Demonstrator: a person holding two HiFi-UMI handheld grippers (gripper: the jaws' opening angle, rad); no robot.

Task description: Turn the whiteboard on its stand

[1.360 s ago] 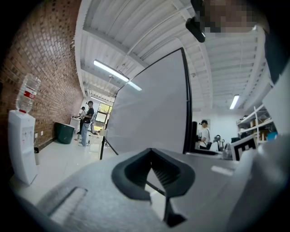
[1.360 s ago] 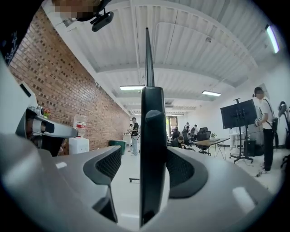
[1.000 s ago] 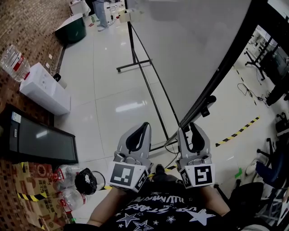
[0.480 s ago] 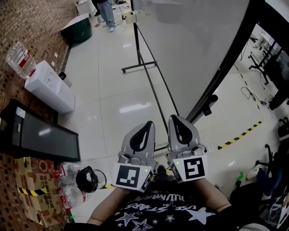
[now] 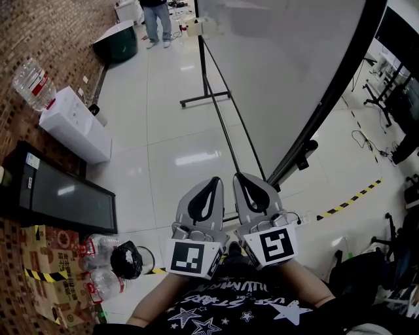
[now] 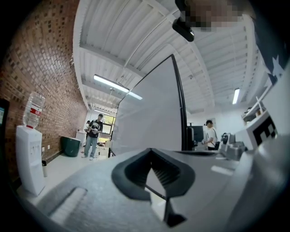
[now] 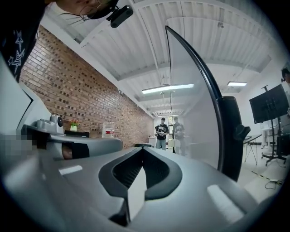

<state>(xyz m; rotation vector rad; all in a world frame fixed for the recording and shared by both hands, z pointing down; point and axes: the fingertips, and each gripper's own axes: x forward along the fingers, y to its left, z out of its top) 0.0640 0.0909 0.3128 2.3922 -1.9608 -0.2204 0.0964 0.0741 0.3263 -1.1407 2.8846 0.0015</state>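
Note:
The big whiteboard (image 5: 281, 72) with its black frame (image 5: 325, 108) hangs tilted on a black wheeled stand (image 5: 207, 98), ahead and to the right in the head view. Both grippers are held low, close to the person's body and side by side. The left gripper (image 5: 213, 180) is shut with nothing in it. The right gripper (image 5: 238, 176) is shut and empty too, a little short of the frame's lower corner and not touching it. From the left gripper (image 6: 151, 150) the whiteboard (image 6: 149, 113) rises ahead. The right gripper (image 7: 142, 148) has the board's edge (image 7: 213, 104) to its right.
A white water dispenser (image 5: 72, 124) with a bottle (image 5: 33, 82) stands by the brick wall at left. A black panel (image 5: 62, 196), water bottles (image 5: 98, 262) and a cardboard box lie near it. A green bin (image 5: 118, 42) and a person (image 5: 156, 16) are far off. Hazard tape (image 5: 347, 193) crosses the floor.
The right gripper has drawn back from the whiteboard frame's lower corner, moved left beside the left gripper, and its jaws have shut. The left gripper has hardly moved.

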